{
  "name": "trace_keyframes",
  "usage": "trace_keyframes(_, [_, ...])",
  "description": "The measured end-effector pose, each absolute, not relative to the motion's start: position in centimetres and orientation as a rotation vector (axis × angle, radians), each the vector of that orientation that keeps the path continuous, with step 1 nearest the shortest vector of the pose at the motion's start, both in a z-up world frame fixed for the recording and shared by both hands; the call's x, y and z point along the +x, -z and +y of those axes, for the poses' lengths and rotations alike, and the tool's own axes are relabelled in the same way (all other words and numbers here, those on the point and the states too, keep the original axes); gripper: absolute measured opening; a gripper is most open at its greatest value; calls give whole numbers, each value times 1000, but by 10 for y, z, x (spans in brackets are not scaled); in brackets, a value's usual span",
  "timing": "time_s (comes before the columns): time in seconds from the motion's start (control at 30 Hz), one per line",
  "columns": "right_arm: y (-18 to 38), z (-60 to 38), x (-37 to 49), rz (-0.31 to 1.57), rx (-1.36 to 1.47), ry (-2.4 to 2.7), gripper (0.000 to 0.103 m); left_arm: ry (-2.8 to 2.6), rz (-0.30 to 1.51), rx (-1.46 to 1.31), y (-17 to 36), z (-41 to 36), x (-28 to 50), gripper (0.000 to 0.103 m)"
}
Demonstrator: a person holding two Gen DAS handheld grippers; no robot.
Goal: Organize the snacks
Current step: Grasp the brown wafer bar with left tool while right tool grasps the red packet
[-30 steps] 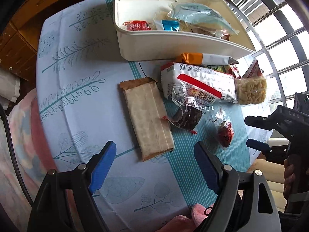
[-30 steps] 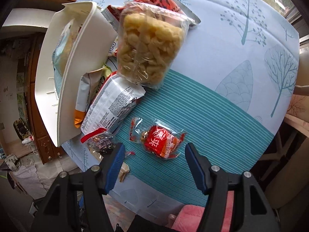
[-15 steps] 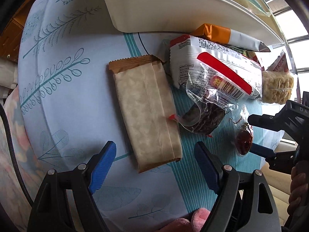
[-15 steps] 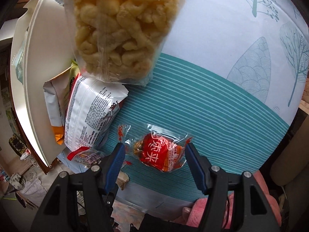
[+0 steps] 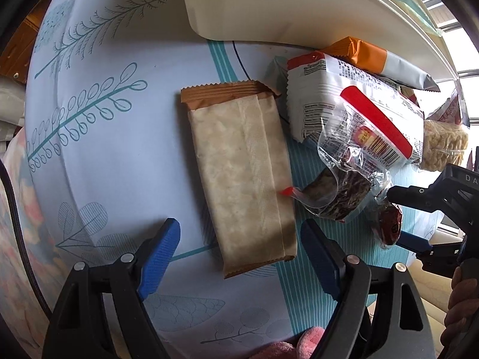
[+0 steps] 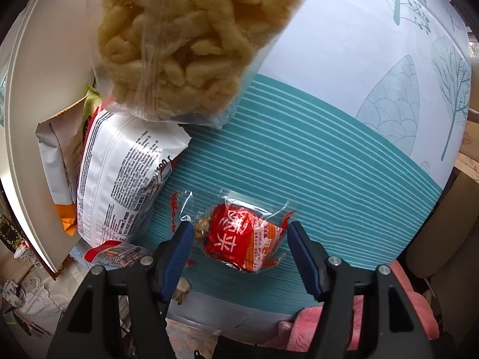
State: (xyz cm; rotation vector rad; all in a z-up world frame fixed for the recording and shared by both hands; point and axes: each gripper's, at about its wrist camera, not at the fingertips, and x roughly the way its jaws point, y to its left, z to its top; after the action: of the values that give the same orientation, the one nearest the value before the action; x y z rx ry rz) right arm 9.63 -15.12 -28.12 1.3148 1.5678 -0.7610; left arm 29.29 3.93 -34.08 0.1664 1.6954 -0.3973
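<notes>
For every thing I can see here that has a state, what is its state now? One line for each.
Left tool: open, straddling the near end of the brown packet, not gripping.
Right tool: open, around the red snack packet, pads not pressing.
Brown packet: sealed, lying flat.
Red snack packet: sealed, flat on the table.
Bag of yellow puffs: sealed, resting on other packets.
White bin: open-topped, snacks inside.

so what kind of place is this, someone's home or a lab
Most likely a home, at a table near a window: a leaf-print tablecloth, wooden drawers behind it, window bars beside it, and a white storage bin for the snack packets.
</notes>
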Motion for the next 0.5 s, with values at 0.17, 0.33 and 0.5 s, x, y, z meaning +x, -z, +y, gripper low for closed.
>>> trace_keyframes(0.17, [278,-138,109,1574,1291,765,65,375,1689,180,345,40,294,76])
trace_keyframes(0.33, [278,-134,109,1562,1321,718,63,378,1682,147,345,41,296,59])
trace_keyframes(0.5, [282,-122,110,1565,1323,691,61,388,1682,124,349,40,299,51])
